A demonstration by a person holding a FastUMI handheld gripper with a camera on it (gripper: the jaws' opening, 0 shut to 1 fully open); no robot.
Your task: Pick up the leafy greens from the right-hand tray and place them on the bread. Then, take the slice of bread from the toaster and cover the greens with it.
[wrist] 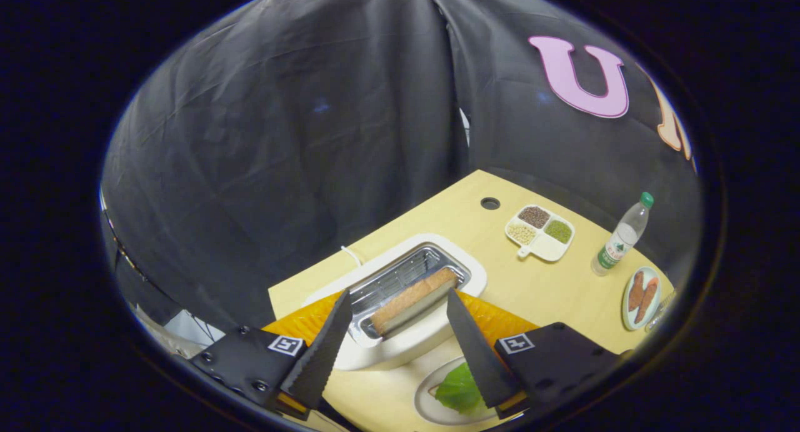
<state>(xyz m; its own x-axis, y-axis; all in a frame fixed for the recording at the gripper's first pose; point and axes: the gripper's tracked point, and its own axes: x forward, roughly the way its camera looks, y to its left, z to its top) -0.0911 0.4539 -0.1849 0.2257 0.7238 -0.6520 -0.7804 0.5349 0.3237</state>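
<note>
A white toaster stands on the wooden table with a slice of bread upright in its slot. My gripper hovers just above the toaster, open, its two fingers on either side of the slice without touching it. Nearer to me, beside the right finger, a leafy green lies on a white plate; a bit of bread shows under the leaf. An orange tray sits beside the toaster, partly hidden by it and the fingers.
Beyond the toaster a white divided dish holds beans and grains. A water bottle stands further right, with a plate of sausages near the table's edge. A round hole marks the tabletop's far side.
</note>
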